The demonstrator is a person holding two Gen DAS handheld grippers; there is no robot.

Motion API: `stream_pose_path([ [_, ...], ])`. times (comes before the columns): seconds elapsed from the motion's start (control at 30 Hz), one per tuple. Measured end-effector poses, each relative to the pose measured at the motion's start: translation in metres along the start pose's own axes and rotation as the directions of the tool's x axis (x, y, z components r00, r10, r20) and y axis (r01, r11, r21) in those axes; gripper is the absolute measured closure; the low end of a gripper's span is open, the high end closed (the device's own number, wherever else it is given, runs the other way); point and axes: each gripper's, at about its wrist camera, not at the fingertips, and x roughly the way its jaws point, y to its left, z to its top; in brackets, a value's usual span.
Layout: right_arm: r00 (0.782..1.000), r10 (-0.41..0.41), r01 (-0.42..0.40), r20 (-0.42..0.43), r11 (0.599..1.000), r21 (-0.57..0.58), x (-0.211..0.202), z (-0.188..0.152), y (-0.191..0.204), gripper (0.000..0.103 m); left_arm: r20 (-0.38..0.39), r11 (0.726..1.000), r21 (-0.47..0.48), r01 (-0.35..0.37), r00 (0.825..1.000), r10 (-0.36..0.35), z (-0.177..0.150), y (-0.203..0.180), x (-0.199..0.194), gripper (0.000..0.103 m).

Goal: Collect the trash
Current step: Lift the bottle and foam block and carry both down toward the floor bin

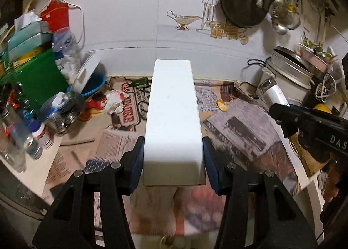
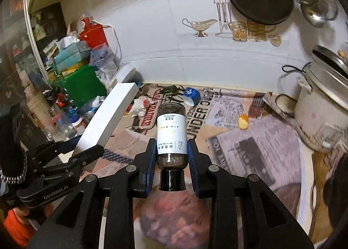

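- The left gripper (image 1: 173, 153) is clenched on a long white box (image 1: 173, 105), blue pads pressed to both long sides; the box juts forward above the counter (image 1: 243, 122), its underside hidden.
- The right gripper (image 2: 171, 162) is clamped on one small clear bottle (image 2: 171, 133), black cap toward the camera, white label facing up; its contents are hard to make out.
- In the left wrist view the right gripper is cut off at the frame's right edge, so only the bottle's far end shows there.
- On the newspaper-covered counter lie one crumpled white wrapper (image 1: 114, 102), one orange peel scrap (image 1: 222, 105) and one blue-and-white cup tipped on its side (image 2: 191, 95); the wrapper and the peel lie well apart.
- Open room lies in the counter's middle; the left edge is crowded with bottles, tissue boxes and a green box (image 1: 39, 81), partly blurred.
- A rice cooker (image 2: 322, 105) stands at the right edge, cut off by the frame.
- One black pan (image 1: 241, 1) hangs on the tiled wall.
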Motion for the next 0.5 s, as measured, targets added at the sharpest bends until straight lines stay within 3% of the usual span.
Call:
stream_pose_path([
  [0.5, 0.995, -0.1, 0.098, 0.009, 0.983, 0.155, -0.065, -0.125, 0.1, 0.077, -0.029, 0.994, 0.075, 0.085, 0.996, -0.083, -0.128, 0.065, -0.125, 0.053],
])
